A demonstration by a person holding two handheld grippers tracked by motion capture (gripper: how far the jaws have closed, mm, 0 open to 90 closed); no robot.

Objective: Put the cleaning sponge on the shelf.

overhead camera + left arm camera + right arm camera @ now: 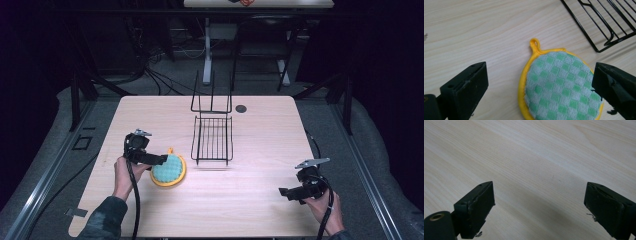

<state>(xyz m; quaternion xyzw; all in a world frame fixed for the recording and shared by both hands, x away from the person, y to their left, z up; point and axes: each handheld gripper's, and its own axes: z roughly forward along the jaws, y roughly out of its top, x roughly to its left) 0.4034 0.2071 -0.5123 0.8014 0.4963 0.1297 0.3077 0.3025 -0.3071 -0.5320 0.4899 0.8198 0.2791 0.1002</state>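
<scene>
Left gripper [161,160] hovers low over the round green-and-white checked pot holder with yellow trim and hanging loop [169,170], jaws spread wide. In the left gripper view the pot holder [560,85] lies flat on the light wood bench [474,30] between and just ahead of the jaws, loop pointing away from the gripper. Jaws straddle the cloth without touching it; looks lined up to drop and pinch the padded edge, probably because flat fabric needs a grip at the rim. Black wire rack [212,137] stands just beyond the pot holder, ahead and to the right of the left gripper, likely the destination. Right gripper [285,192] is held well apart on the near right side, jaws spread, nothing between them, bare bench [536,157] ahead of it; seems parked out of the way.
</scene>
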